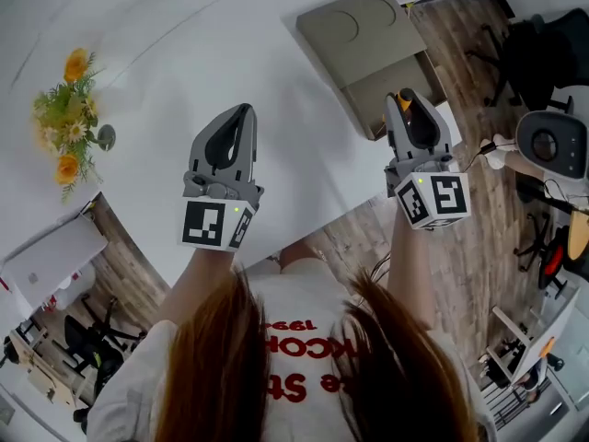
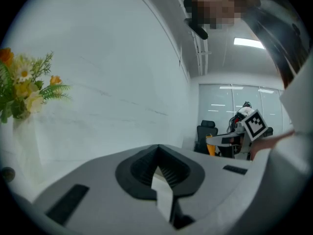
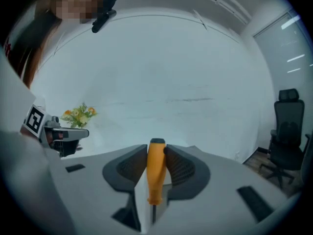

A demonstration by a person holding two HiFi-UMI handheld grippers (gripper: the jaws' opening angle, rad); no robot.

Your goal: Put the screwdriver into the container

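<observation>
An orange-handled screwdriver [image 3: 155,173] stands between the pads of my right gripper [image 3: 156,151], which is shut on it, handle tip pointing forward. In the head view the right gripper [image 1: 411,104] hovers at the table's right edge, and the screwdriver's orange tip [image 1: 403,102] shows just over the near end of the grey-beige container [image 1: 368,86]. The container's lid [image 1: 354,26] has two round recesses and lies further back. My left gripper [image 1: 244,110] hangs over the white table [image 1: 166,44] to the left, shut with nothing in it; its pads [image 2: 157,173] meet.
A small vase of yellow and orange flowers [image 1: 66,122] stands at the table's far left. A closed laptop [image 1: 51,256] lies on another surface at lower left. Office chairs [image 1: 543,53] and wooden floor [image 1: 479,109] lie past the table's right edge.
</observation>
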